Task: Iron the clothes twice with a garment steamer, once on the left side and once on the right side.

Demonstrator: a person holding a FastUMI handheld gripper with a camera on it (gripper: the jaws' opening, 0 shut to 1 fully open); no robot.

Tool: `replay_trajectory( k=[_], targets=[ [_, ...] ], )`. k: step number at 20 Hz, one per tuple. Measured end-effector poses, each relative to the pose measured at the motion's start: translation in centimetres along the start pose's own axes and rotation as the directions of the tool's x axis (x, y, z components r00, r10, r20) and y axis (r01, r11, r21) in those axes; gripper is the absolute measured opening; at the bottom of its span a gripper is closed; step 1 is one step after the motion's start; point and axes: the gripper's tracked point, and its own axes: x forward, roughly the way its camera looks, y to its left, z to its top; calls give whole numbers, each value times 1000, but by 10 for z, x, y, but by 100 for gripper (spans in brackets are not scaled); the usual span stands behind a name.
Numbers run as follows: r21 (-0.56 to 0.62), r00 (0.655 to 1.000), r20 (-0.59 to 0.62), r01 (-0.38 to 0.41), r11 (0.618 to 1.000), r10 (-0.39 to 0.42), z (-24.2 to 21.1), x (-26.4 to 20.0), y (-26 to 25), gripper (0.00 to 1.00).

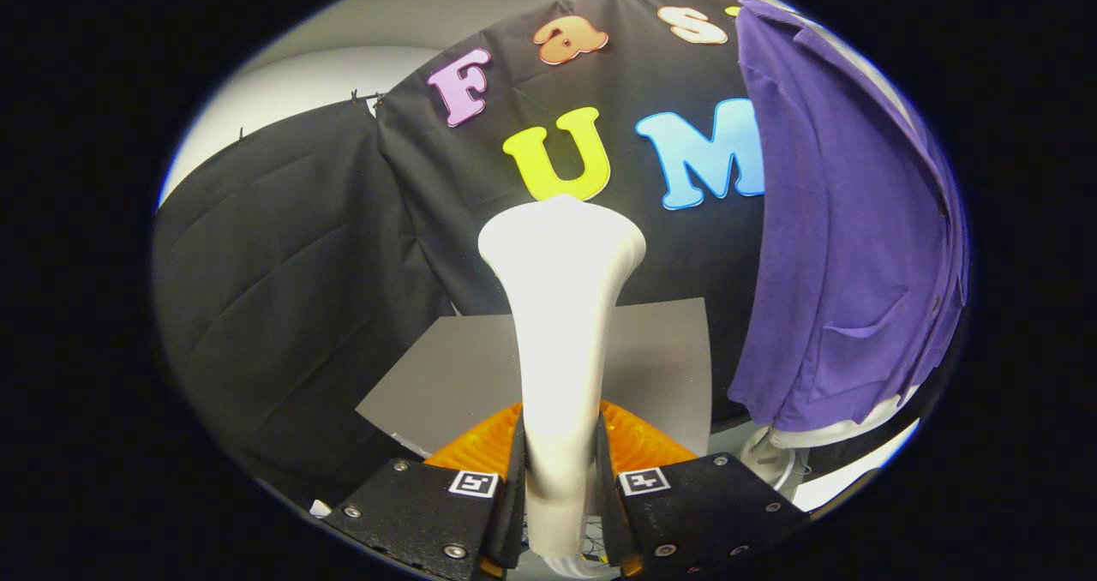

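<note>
A white garment steamer (559,324) stands upright between my fingers, its handle clamped on both sides and its flared head rising well above them. My gripper (559,478) is shut on the handle. A purple shirt (840,247) with a chest pocket hangs on a white mannequin torso (844,431) to the right of the steamer and beyond it. The steamer's head is apart from the shirt, off to the left of the cloth's edge.
A grey board (660,367) lies flat behind the steamer, beneath the black cloth wall (283,281). The mannequin's white stand (771,461) rises just right of my fingers. A pale wall (300,84) shows above the cloth.
</note>
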Motion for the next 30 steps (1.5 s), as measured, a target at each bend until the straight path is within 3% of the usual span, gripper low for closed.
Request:
replay_trajectory(
  k=[13,22,27,30],
  targets=[
    [26,991,81,109,994,-111,-101,-152,-12,37],
    [48,987,17,161,986,-162,-183,-186,-7,37],
    [73,987,33,153,986,-156,-179,-201,-7,37],
    [77,985,83,143,987,-149,-148,-213,-10,37]
  ],
)
